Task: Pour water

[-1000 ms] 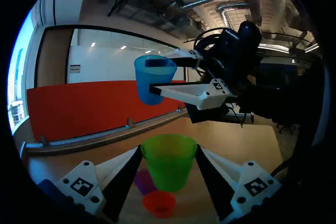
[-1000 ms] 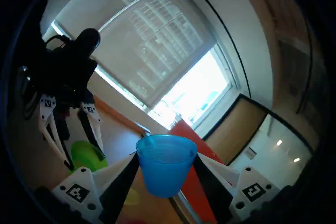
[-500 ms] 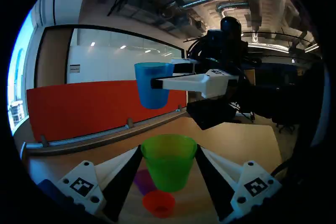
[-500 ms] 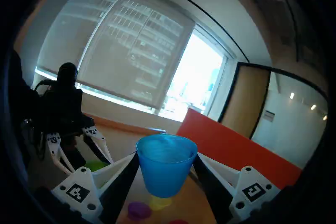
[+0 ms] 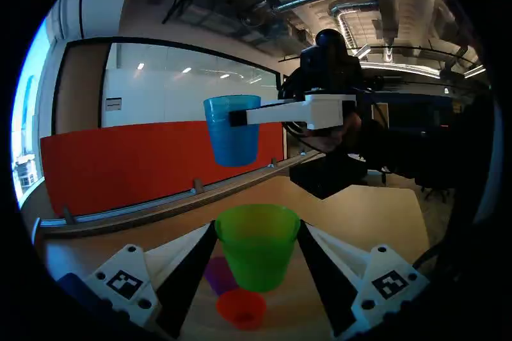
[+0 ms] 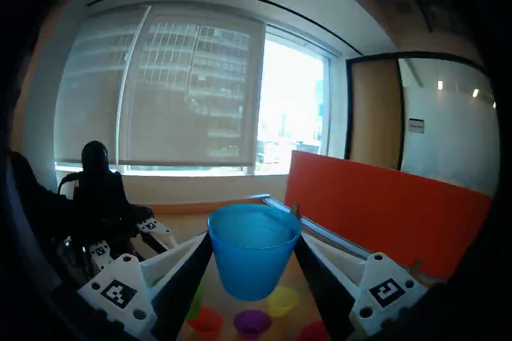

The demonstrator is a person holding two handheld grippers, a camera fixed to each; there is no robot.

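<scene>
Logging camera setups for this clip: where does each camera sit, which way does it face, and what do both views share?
Left gripper view: rides on the left gripper, looking along its fingers past the green cup toward the orange partition; farther off, the right gripper, blue cup and a hand.
Right gripper view: rides on the right gripper, looking past the blue cup toward the window; the left gripper farther off at left.
Shared: both grippers, the blue cup, the orange partition.
</scene>
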